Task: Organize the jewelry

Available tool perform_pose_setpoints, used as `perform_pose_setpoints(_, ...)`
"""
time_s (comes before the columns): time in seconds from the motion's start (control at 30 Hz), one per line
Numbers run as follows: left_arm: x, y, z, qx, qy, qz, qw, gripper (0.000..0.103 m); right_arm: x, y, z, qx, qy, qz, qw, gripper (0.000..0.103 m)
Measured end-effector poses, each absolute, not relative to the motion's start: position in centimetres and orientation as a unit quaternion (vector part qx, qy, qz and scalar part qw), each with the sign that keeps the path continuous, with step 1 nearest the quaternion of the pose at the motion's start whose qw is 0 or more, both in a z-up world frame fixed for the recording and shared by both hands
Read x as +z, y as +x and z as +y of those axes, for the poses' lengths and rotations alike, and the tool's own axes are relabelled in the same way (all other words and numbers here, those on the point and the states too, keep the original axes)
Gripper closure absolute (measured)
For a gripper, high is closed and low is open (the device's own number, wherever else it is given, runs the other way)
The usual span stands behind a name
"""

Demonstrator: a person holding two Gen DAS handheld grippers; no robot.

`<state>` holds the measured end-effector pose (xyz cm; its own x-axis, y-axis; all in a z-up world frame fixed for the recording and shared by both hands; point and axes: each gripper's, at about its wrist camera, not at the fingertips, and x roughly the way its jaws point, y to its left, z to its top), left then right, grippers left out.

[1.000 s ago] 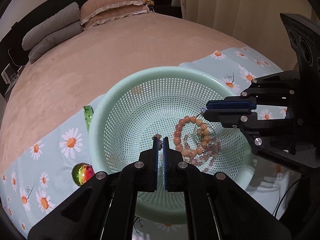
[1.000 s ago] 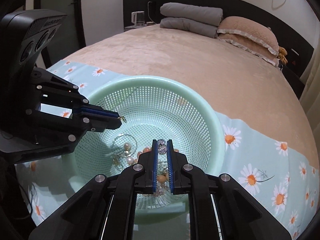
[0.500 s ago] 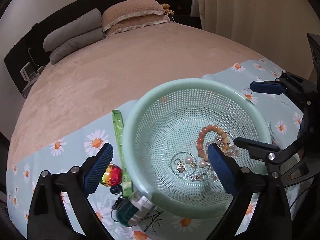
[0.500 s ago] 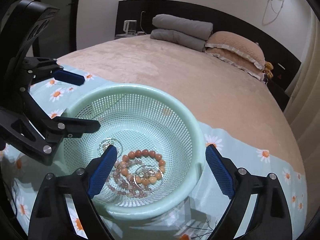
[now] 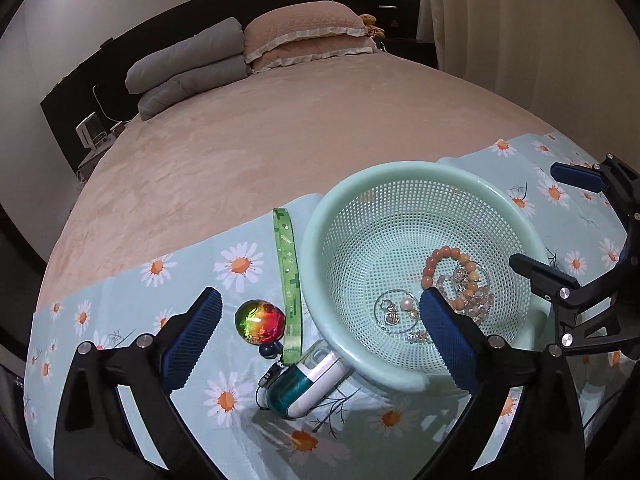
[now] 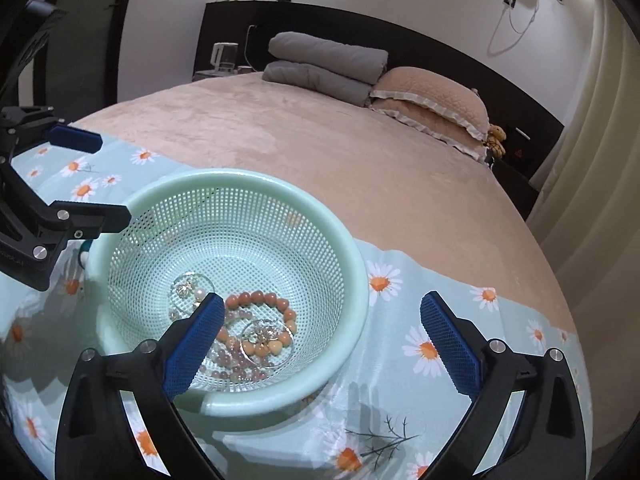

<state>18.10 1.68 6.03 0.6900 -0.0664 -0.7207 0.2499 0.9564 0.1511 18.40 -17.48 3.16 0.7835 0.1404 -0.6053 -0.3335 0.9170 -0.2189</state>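
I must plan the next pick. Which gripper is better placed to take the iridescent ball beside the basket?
Probably the left gripper: it is open, and the iridescent ball lies on the daisy cloth between its fingers. The right gripper is beyond the basket.

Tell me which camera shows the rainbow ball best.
The left wrist view: the rainbow ball lies in plain sight on the daisy cloth, left of the basket. The right wrist view does not show it.

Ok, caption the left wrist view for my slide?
Left gripper open above the daisy cloth; beaded bracelets lie in the mint basket.
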Motion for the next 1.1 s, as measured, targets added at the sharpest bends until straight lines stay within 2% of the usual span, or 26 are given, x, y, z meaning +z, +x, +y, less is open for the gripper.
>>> perform_pose_setpoints(0.4, 6.6, 12.0, 2.0, -0.074, 0.085, 0.353, 0.929, 0.006, 3.9, 14.4, -20.1, 0.096, 0.006, 0.33, 0.939, 0.008)
perform_pose_setpoints(0.7, 3.9, 10.4, 0.6, -0.056, 0.077, 0.358, 0.929, 0.006, 2.0, 9.6, -18.5, 0.081, -0.039, 0.33, 0.94, 0.008)
perform_pose_setpoints(1.1, 3.8, 9.0, -0.6, -0.068, 0.082, 0.332, 0.937, 0.006, 1.7, 9.4, -18.8, 0.082, -0.05, 0.337, 0.937, 0.008)
